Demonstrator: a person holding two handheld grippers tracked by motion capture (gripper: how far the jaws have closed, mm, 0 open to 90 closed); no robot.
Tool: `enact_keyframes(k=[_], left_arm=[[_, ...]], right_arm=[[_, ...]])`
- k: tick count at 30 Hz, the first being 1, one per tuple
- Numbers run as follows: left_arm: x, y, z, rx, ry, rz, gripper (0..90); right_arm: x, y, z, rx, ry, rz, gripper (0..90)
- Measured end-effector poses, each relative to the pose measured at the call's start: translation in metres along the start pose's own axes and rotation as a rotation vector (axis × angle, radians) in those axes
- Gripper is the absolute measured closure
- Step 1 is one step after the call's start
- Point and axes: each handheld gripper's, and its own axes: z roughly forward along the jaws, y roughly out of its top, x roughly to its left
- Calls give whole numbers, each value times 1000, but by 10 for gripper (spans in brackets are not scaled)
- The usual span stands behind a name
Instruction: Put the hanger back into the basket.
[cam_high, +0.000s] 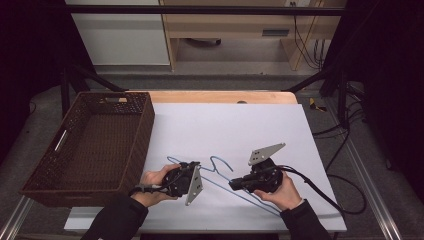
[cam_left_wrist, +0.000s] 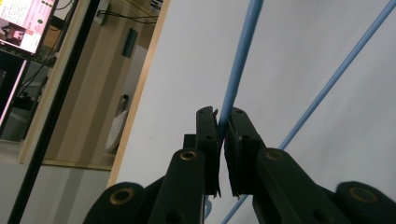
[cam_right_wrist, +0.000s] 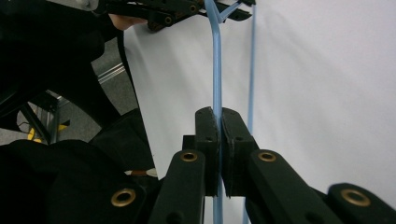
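We see a wooden desk (cam_high: 220, 96) covered almost wholly by a white sheet (cam_high: 235, 130), with a strip of bare wood along its far edge. The far half of the sheet is bare, open room; its near edge runs just behind the person's sleeves.

A dark woven basket (cam_high: 131, 135) sits at the left, its right wall overlapping the sheet's left edge and its near corner reaching past the desk's left side.

A blue wire hanger (cam_high: 220, 164) lies on the near middle of the sheet, between the two hands. Its long axis runs from near the left hand toward the near right corner, and its hook curls toward the far side.

The left tool (cam_high: 196, 165) is clenched on one of the hanger's rods; in the left gripper view that rod (cam_left_wrist: 240, 60) rises from between the black jaws, with a second rod (cam_left_wrist: 336, 74) beside it. The right tool (cam_high: 233, 184) is clenched on a hanger rod too; in the right gripper view the jaws press together on the wire (cam_right_wrist: 216, 74).

A screen (cam_left_wrist: 25, 21) at the upper left of the left gripper view carries writing too small to read.
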Motion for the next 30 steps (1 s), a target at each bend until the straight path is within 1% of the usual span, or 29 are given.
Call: enact_keyframes(k=[3,4,5,6,7,9,10,11,12,13,14,15,17,18,19,20,21,22,24,28,29,30], left_arm=[[0,2,-2,23,-10,13,865],[0,3,-2,30,-21,10,867],[0,4,-3,29,-18,-1,870],[1,5,-3,34,-23,-4,870],[2,6,-4,52,-32,3,871],[3,8,-4,67,-43,-13,871],[4,9,-3,77,-44,-22,872],[4,10,-3,85,-48,-31,872],[5,10,-3,93,-54,-45,872],[6,11,-3,102,-56,-54,872],[9,11,-4,126,-64,-51,872],[9,11,-4,121,-66,-73,873],[13,12,-4,135,-70,-112,873],[14,12,-4,133,-66,-130,873],[16,12,-4,156,-69,-142,873],[17,12,-4,161,-69,-158,873],[19,12,-3,173,-64,-164,874],[20,13,-2,192,-69,-177,873],[23,14,-2,220,-71,-189,873],[27,15,1,256,-70,-238,874],[29,15,2,269,-70,-252,873],[30,16,2,278,-67,-261,874]], right_arm=[[0,1,-2,-2,-21,1,870],[-1,1,-3,-3,-25,-4,868],[-1,1,-4,-7,-34,-5,866],[-1,1,-4,-11,-39,-9,862],[-1,1,-4,-14,-43,-15,853],[-1,1,-5,-22,-52,-20,834],[-1,1,-6,-31,-70,-33,805],[-1,1,-6,-31,-70,-33,805],[0,1,-10,-47,-102,-32,755],[0,1,-10,-47,-102,-32,755],[0,2,-12,-61,-119,-37,733],[0,2,-14,-71,-139,-39,704],[-1,2,-21,-90,-173,-44,667],[-2,1,-24,-101,-191,-44,636],[-3,1,-28,-114,-211,-42,614],[-4,0,-32,-128,-234,-45,590],[-6,-1,-36,-147,-263,-47,546],[-7,-2,-40,-166,-291,-46,509],[-11,-5,-48,-210,-344,-42,414],[-18,-14,-58,-270,-459,-39,263],[-20,-16,-59,-277,-480,-32,244],[-21,-19,-60,-286,-488,-22,229]])
